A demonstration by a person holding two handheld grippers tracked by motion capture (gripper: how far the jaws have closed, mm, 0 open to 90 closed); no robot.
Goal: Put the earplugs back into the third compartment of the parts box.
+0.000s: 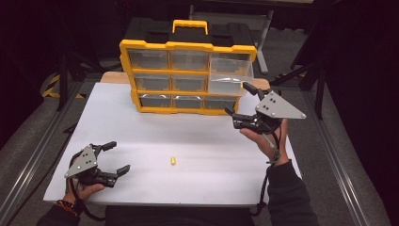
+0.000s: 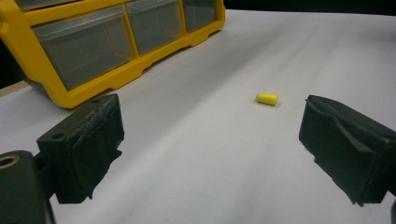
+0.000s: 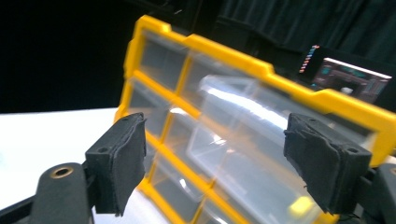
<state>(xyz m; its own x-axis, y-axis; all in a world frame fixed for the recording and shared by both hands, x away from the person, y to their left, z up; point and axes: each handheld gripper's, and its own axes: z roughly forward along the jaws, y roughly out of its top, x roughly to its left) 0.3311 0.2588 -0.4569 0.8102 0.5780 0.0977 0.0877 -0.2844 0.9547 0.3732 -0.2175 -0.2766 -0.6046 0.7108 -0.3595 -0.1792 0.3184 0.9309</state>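
A yellow drawer cabinet [image 1: 188,75] with clear drawers stands at the back of the white table [image 1: 155,136]. Its top right drawer [image 1: 230,76] is pulled out toward me. A small yellow cylinder [image 1: 173,161] lies on the table near the front middle. My right gripper [image 1: 239,100] is open, just right of and below the pulled-out drawer, jaws pointing at the cabinet [image 3: 243,140]. My left gripper [image 1: 116,157] is open at the front left, low over the table. In its view the cylinder [image 2: 267,98] lies ahead, between the jaws and apart from them.
The cabinet [image 2: 107,42] has a black top with a yellow handle [image 1: 189,24]. A lit screen [image 3: 350,77] glows in the dark behind it. Metal rails [image 1: 33,155] run along both sides of the table. Dark stands [image 1: 310,70] rise at the back right.
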